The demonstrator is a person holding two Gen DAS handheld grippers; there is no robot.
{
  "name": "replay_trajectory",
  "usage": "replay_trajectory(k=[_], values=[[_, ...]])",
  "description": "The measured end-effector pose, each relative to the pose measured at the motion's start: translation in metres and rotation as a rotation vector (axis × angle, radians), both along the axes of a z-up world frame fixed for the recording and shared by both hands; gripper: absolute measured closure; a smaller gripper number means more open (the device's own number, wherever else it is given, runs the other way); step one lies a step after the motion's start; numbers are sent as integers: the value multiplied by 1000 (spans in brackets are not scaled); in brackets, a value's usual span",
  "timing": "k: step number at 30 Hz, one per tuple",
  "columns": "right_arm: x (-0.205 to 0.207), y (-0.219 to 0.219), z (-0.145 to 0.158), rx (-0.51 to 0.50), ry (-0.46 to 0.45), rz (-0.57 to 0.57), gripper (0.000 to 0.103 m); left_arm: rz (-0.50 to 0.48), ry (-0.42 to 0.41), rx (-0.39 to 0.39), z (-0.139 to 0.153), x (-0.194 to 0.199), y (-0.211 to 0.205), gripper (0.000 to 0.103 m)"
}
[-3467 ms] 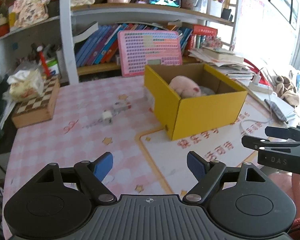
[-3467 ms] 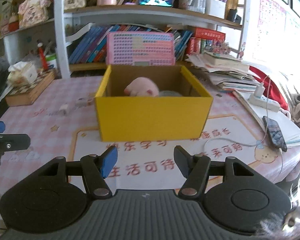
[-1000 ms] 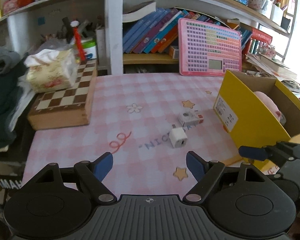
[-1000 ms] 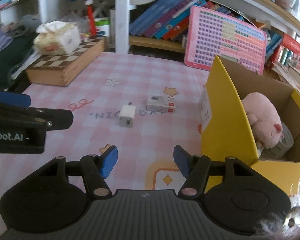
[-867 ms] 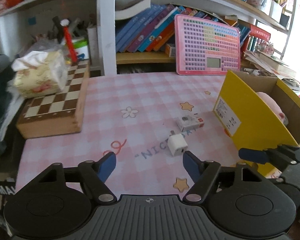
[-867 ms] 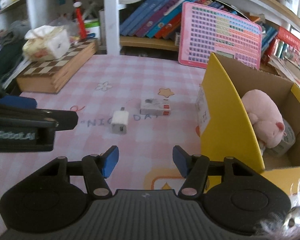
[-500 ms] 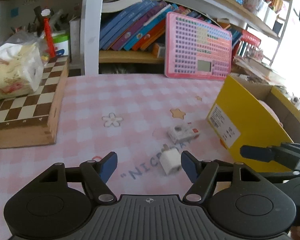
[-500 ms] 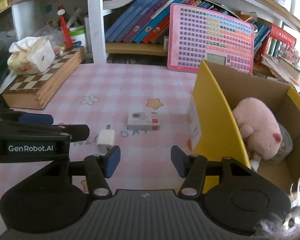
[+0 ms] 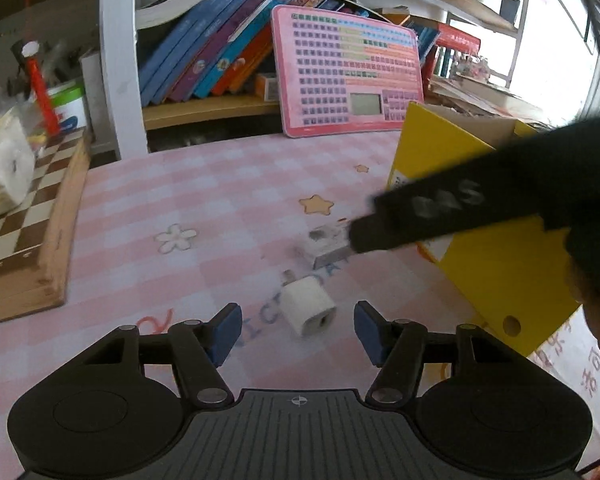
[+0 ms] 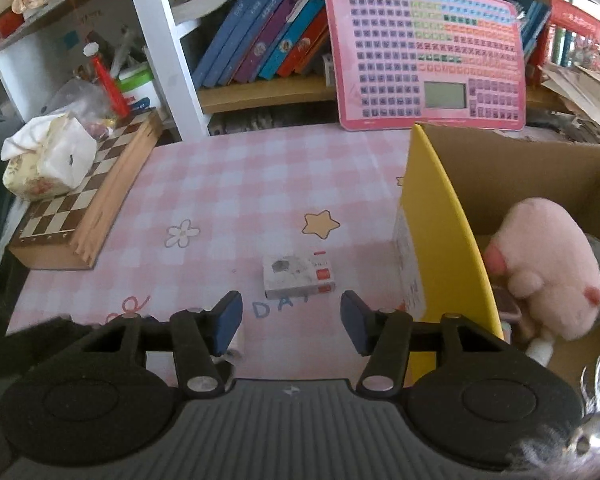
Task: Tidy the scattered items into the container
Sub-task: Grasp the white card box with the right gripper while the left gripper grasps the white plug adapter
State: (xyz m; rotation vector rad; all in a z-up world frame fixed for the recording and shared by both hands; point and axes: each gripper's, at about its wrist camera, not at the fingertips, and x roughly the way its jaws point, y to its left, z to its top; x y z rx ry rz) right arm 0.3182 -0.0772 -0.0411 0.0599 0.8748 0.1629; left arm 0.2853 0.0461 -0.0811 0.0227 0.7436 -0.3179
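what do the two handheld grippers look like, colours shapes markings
Both match: the left gripper and the right gripper each have a black ribbed plastic body, two round black discs at the sides, black linkage arms with silver pivot pins, and blue pads on the fingertips. In the left wrist view the right gripper's finger bears blurred pale lettering. No cables or sleeves are clearly visible.

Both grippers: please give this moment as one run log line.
left gripper: open, closing, white charger between jaws untouched | right gripper: open, near small box | yellow box: holds pink plush

Both grippers (image 9: 298, 326) (image 10: 288, 316) angle downward, jaws apart.
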Motion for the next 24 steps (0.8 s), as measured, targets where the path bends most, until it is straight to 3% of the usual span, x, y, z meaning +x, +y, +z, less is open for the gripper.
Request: replay_trajectory(k=[4, 8, 10, 12, 24], values=[[18, 4, -6, -56, 22, 26, 47, 57, 18, 32, -9, 13, -12, 42], [35, 7, -15, -51, 79, 35, 47, 83, 31, 87, -17, 20, -19, 53], [41, 10, -19, -66, 87, 38, 47, 83, 22, 99, -18, 21, -19, 60], [47, 13, -24, -85, 99, 46, 47, 93, 17, 105, -18, 21, -15, 79], [73, 25, -50, -132, 175, 48, 45, 184, 52, 46, -14, -3, 20, 79]])
